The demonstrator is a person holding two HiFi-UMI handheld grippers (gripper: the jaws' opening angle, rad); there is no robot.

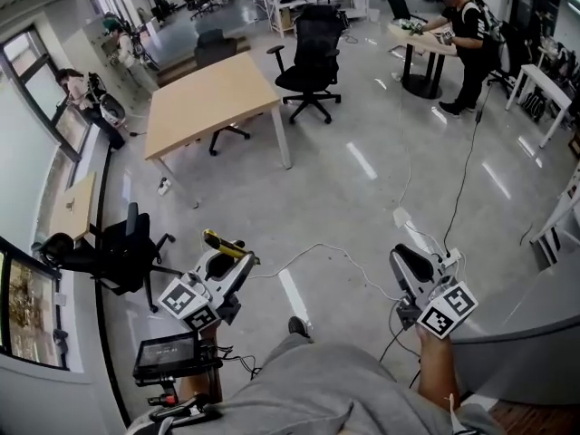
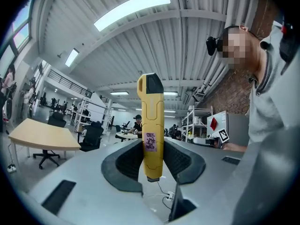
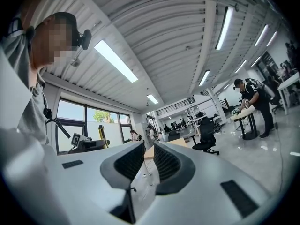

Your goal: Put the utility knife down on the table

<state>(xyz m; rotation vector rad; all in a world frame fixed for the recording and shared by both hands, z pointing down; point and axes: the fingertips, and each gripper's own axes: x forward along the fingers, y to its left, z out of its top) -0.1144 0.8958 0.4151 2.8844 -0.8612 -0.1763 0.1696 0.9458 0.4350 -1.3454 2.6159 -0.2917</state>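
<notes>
Knife (image 2: 151, 125): pinched upright in left gripper (image 2: 152, 159). Right gripper (image 3: 146, 161): slightly spread, empty. Table (image 1: 208, 98), 11 o'clock: well apart; set-down pending.

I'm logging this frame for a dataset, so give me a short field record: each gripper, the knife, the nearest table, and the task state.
left gripper: shut on the utility knife
utility knife: yellow with a purple label, standing up out of the jaws
right gripper: jaws slightly apart, nothing between them
wooden table: ahead across the floor, knife not over it
task state: knife not yet put down
</notes>
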